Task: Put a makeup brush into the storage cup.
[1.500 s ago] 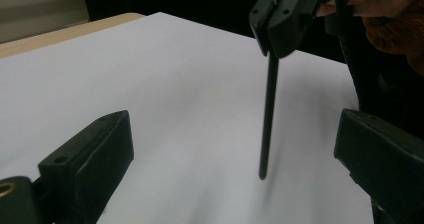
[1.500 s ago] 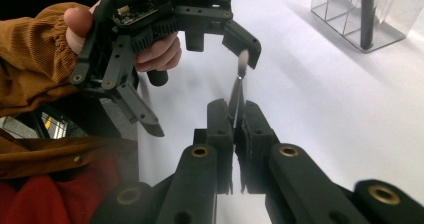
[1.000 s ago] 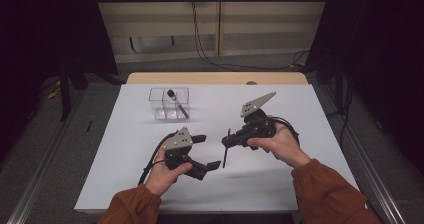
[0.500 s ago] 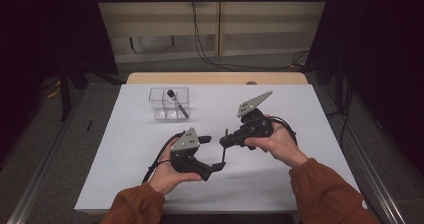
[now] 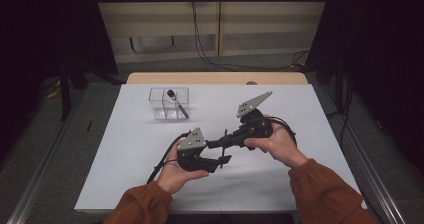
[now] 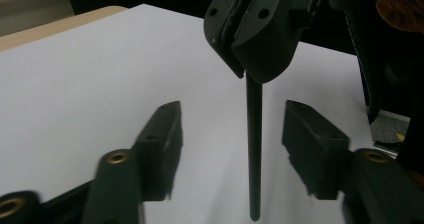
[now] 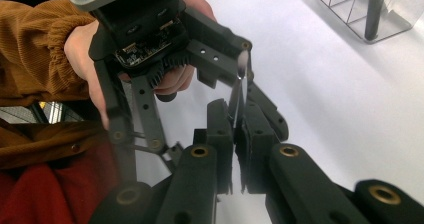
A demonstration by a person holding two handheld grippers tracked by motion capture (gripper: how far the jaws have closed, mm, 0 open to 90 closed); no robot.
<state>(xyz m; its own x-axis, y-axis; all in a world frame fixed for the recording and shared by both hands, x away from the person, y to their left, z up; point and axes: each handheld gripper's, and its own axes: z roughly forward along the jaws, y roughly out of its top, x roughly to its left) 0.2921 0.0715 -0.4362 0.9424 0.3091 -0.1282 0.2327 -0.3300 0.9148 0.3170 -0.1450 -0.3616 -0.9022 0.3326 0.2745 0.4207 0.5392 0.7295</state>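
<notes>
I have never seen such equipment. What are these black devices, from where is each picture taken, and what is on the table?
A person holds one hand-operated gripping tool in each hand. The high view looks down from above; the other two come from cameras riding on the tools. The right tool is shut on a thin black stick. The left tool has just been closing its jaws around that stick, not yet touching it. On the white table stands a clear box holding a dark pen-like item.
</notes>
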